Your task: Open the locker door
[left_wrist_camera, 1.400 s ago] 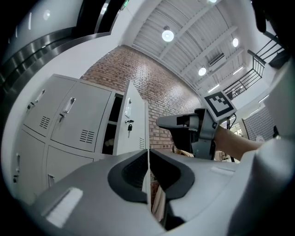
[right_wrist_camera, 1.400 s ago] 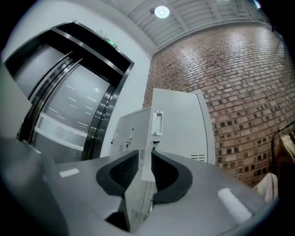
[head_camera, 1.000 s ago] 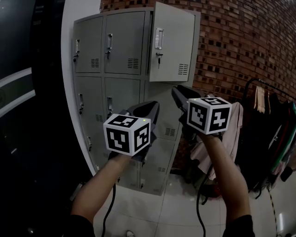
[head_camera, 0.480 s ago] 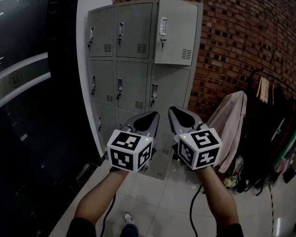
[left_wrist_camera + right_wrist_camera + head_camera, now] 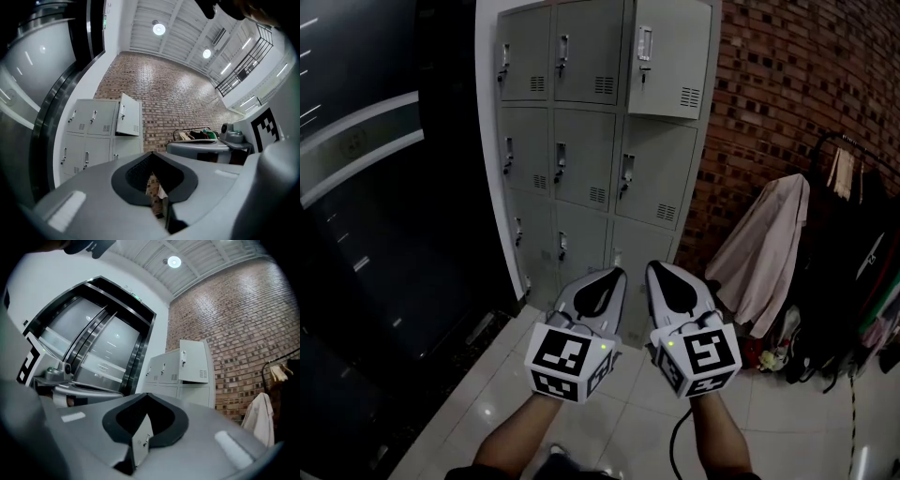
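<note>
A grey locker cabinet (image 5: 581,141) stands against the brick wall. Its top right door (image 5: 670,56) hangs ajar; the other doors are closed. The same door shows in the left gripper view (image 5: 129,115) and in the right gripper view (image 5: 192,362). My left gripper (image 5: 605,277) and right gripper (image 5: 664,272) are held low and side by side, well short of the cabinet and touching nothing. Both are shut, with nothing between the jaws. In the gripper views, the left gripper (image 5: 153,157) and the right gripper (image 5: 147,397) show only a thin slit between their jaws.
A dark glass wall (image 5: 375,187) runs along the left of the lockers. To the right is a brick wall (image 5: 769,103), with a clothes rack of hanging garments (image 5: 764,253) beside it. Pale floor tiles (image 5: 497,394) lie below, and a cable trails from the right gripper.
Both grippers have dropped and drawn back from the open locker door and now sit close together. More of the cabinet's lower rows has come into view.
</note>
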The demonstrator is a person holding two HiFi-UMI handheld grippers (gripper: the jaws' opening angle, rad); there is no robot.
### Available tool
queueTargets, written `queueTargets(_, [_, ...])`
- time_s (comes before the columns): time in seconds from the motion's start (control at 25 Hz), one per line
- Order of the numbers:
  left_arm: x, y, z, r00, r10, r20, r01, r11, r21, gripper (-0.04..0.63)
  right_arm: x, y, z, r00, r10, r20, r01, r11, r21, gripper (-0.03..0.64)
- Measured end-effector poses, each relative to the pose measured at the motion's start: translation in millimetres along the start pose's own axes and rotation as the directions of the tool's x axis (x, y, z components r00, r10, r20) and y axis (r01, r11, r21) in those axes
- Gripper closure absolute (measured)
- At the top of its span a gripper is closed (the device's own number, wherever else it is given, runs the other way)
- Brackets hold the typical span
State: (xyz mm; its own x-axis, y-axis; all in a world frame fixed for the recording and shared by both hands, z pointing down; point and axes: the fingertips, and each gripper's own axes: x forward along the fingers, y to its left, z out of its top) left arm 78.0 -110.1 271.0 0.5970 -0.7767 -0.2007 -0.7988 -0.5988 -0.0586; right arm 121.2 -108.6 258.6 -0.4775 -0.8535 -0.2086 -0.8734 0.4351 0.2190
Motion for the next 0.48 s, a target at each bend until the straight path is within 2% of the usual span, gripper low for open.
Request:
queueTargets(0.2, [-20, -8, -33, 0.998, 0.003, -0.065, -0.002, 1.0, 0.018, 0.589, -15, 22, -21, 1.0, -0.023, -0.008, 0.023, 0.999, 0.023, 0.615])
queueTargets(0.48, [-31, -1, -55, 0.994, 0.033, -0.103, -0.031, 0.999, 0.016, 0.589, -20, 37, -44, 0.999, -0.036, -0.036, 0.038, 0.999, 0.038, 0.615])
